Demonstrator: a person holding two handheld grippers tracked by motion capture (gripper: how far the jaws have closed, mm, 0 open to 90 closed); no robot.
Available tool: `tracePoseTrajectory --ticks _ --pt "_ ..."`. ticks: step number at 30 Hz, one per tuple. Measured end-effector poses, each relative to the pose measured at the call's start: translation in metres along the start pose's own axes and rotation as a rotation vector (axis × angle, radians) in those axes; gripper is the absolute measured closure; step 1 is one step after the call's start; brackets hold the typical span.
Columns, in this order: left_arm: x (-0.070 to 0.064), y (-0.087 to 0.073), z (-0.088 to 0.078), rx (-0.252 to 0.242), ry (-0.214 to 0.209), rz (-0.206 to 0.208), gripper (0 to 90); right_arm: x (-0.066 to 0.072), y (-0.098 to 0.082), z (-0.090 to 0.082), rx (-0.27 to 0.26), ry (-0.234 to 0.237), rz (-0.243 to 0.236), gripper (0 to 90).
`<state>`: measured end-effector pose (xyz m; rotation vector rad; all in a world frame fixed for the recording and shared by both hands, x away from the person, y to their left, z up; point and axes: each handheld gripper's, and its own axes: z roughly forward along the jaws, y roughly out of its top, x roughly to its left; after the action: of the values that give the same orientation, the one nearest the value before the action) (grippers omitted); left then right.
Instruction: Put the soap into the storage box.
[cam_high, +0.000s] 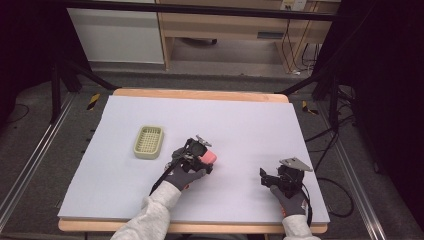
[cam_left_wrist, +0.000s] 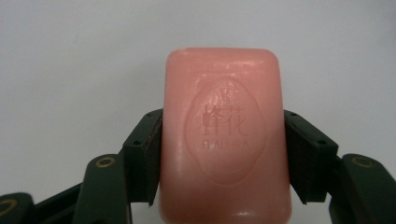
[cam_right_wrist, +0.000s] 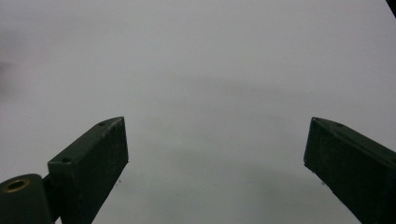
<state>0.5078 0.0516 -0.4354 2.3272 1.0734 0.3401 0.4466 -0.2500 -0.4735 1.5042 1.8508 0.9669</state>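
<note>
Pale bench, on which a green slatted soap dish is set. Left claw is clamped on a pink rounded soap bar, embossed with an oval logo, near mid-bench. Right claw is held open, grasping nothing.

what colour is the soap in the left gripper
Pink, with an oval stamp; the soap shows best in the left gripper view.
</note>
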Motion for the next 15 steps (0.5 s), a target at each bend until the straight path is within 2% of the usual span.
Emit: tracePoseTrajectory --ticks 6,15 --pt "0.007 -0.004 -0.012 -0.012 -0.008 -0.011 37.2 0.000 0.000 0.000 0.000 0.000 0.000 6.6" --pt "0.018 -0.009 -0.026 -0.029 0.006 -0.022 37.2 0.000 0.000 0.000 -0.001 -0.005 0.000 6.5"
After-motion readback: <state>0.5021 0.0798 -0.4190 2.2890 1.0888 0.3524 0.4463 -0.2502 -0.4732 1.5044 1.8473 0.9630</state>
